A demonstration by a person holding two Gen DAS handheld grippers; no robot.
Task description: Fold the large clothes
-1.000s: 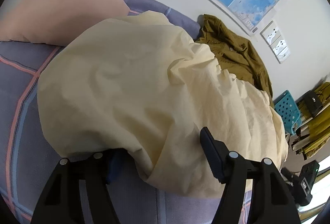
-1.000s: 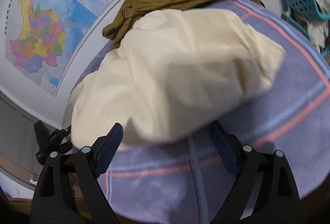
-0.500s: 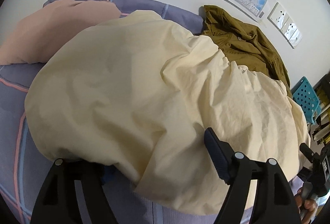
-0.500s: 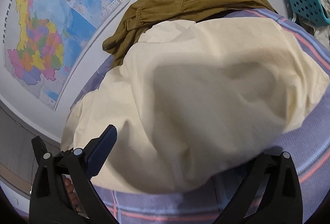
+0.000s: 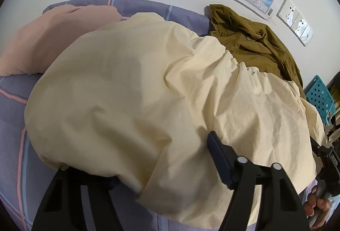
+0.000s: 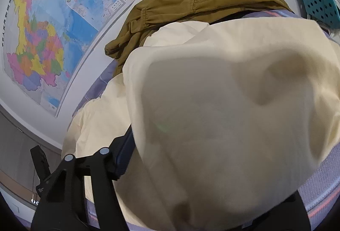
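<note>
- The cream garment (image 5: 131, 90) lies bunched on the bed (image 5: 12, 146), its near hem draped over both grippers; a fold is lifted toward the right wrist camera (image 6: 223, 107).
- The left gripper (image 5: 161, 169) has cloth between its jaws, which have just been closing; only the right-hand finger (image 5: 218, 158) shows clear of the fabric, so whether the pads pinch the cloth I cannot tell.
- The right gripper (image 6: 212, 167) has likewise just been closing with the hem between its jaws; the far finger is buried, so a firm grip is unclear.
- Judged step: taking hold of the near edge at two points to begin a fold.
- Next calls for both grips secure, then lifting the edge together and carrying it across evenly.
- Beyond lie an olive jacket (image 5: 252, 46), a pink cloth (image 5: 46, 39) and wall maps (image 6: 42, 39).
</note>
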